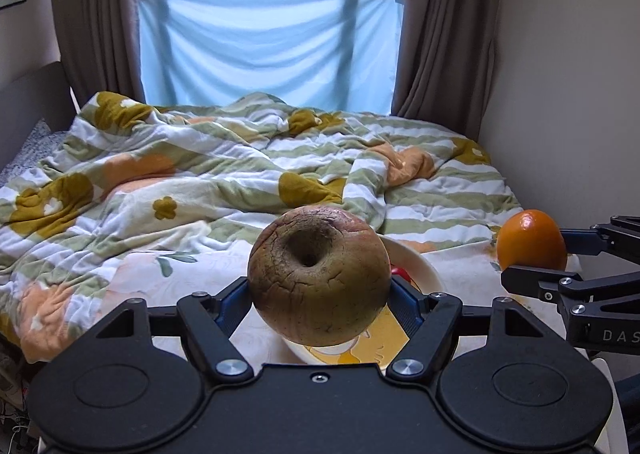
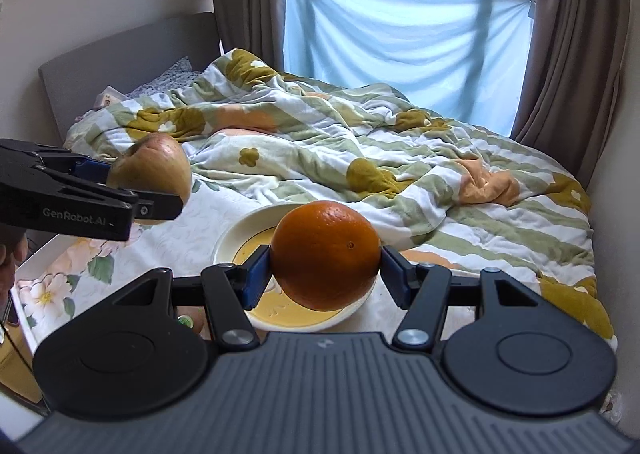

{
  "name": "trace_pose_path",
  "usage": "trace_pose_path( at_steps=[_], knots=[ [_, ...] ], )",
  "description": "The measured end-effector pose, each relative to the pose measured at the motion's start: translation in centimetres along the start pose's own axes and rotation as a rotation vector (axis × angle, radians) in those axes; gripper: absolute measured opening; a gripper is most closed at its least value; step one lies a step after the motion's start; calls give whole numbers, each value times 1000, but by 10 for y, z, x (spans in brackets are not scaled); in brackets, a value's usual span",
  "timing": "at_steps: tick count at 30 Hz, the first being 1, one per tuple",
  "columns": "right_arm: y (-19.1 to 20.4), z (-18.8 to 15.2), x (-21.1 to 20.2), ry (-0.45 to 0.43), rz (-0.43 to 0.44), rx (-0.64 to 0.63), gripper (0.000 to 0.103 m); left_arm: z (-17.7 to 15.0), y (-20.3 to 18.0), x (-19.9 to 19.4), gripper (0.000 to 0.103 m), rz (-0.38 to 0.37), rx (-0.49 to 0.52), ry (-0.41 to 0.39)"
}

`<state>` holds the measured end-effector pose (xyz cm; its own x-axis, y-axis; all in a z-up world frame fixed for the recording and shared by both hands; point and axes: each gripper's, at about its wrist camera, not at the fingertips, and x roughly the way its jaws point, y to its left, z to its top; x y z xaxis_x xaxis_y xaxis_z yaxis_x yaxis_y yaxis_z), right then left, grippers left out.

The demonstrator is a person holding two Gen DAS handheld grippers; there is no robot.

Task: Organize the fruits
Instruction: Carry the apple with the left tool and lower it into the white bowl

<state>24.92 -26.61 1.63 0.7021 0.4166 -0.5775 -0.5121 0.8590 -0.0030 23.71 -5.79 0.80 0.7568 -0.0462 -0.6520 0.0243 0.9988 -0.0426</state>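
Left wrist view: your left gripper (image 1: 319,296) pinches an apple (image 1: 319,277), lifted above the plate (image 1: 416,259).
Your right gripper (image 2: 325,272) pinches an orange (image 2: 325,255) over the same plate, which sits on a floral cloth (image 2: 176,234) beside the rumpled quilt (image 2: 320,142).
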Motion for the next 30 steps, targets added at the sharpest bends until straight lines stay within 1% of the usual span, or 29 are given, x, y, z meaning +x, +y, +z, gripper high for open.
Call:
trace_pose_path(
  at_steps=[7, 14, 16, 21, 26, 30],
  knots=[
    [-13, 10, 44, 37, -23, 38, 74, 8, 4, 59, 77, -18, 30, 65],
    [-25, 11, 79, 80, -42, 66, 74, 6, 8, 109, 77, -17, 49, 130],
    [-27, 10, 85, 89, -44, 71, 74, 7, 7, 119, 77, -19, 46, 141],
    [-35, 7, 98, 114, -58, 85, 74, 4, -2, 133, 77, -16, 85, 159],
    [-38, 6, 103, 124, -64, 87, 74, -1, -7, 143, 77, 6, 128, 171],
    [-39, 5, 105, 125, -68, 85, 74, -4, -9, 149, 77, 12, 135, 180]
  ],
)
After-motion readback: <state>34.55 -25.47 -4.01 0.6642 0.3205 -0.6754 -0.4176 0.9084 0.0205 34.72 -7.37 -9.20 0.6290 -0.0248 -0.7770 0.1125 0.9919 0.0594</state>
